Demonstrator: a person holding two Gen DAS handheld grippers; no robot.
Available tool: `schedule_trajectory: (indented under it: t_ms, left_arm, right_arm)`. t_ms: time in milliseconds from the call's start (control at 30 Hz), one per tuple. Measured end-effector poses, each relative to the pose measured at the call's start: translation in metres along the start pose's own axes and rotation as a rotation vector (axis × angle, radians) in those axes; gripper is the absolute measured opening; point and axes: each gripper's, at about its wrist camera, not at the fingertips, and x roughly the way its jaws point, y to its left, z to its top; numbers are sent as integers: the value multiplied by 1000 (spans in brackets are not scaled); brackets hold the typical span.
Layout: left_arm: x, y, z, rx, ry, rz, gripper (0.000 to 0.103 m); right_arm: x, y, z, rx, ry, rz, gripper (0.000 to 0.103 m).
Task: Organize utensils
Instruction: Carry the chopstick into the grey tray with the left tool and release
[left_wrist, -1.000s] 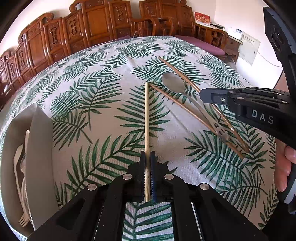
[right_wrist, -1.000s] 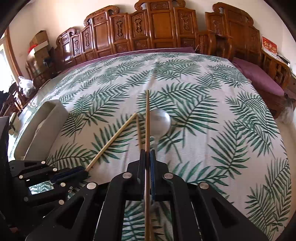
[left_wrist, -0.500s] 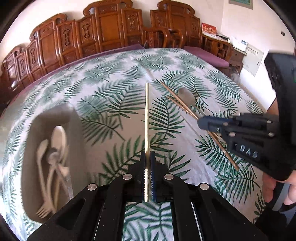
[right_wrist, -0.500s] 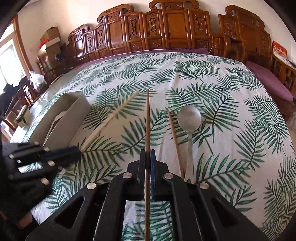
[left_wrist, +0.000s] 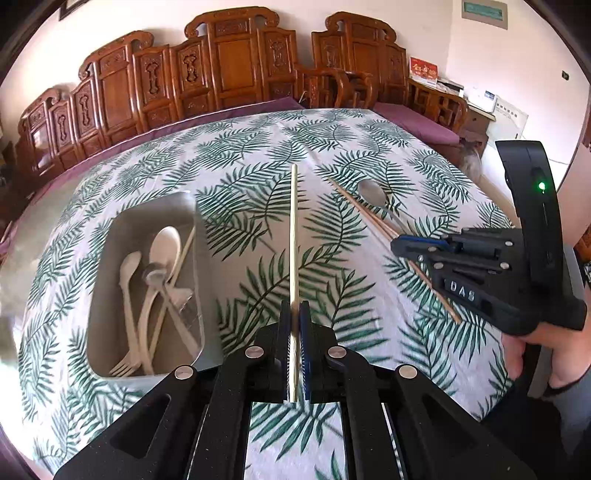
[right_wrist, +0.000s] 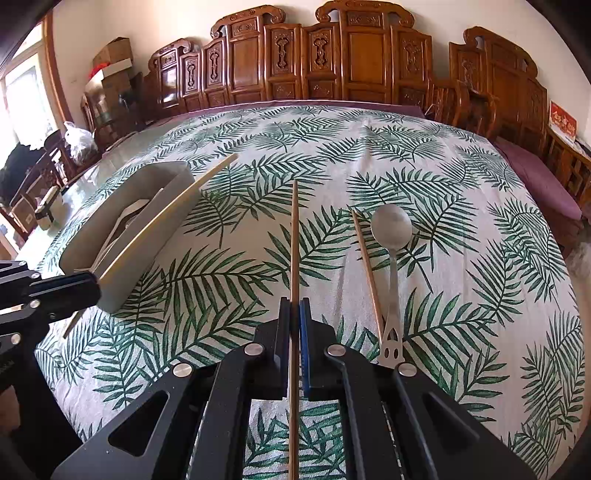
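My left gripper (left_wrist: 294, 314) is shut on a light wooden chopstick (left_wrist: 294, 236), held in the air just right of the grey utensil tray (left_wrist: 110, 236). The tray holds white plastic spoons, forks and one chopstick. My right gripper (right_wrist: 294, 310) is shut on a browner chopstick (right_wrist: 294, 240) and is raised above the cloth. A third chopstick (right_wrist: 365, 266) and a metal spoon (right_wrist: 392, 236) lie side by side on the cloth, right of my right gripper. In the right wrist view the left gripper (right_wrist: 92, 286) shows with its chopstick (right_wrist: 173, 206) over the tray (right_wrist: 129, 236).
The table is covered by a green leaf-print cloth (left_wrist: 258, 155). Carved wooden chairs (left_wrist: 229, 66) line the far side. The right gripper body and the hand holding it (left_wrist: 480, 266) fill the right of the left wrist view. Boxes and bags (right_wrist: 81, 140) stand at far left.
Both grippers have lifted with their chopsticks. The left one has swung left toward the tray, which now shows its contents from above. The spoon and third chopstick stay on the cloth.
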Motion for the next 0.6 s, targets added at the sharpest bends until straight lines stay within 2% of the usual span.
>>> schedule_trajectory:
  t_ms: [367, 600]
  left_arm:
    - [-33, 47, -5, -76, -10, 62, 4]
    - [-25, 84, -1, -138, 17, 97, 4]
  right_arm:
    - [-11, 16, 8, -30, -36, 79, 6]
    - [-3, 23, 8, -59, -19, 84, 6]
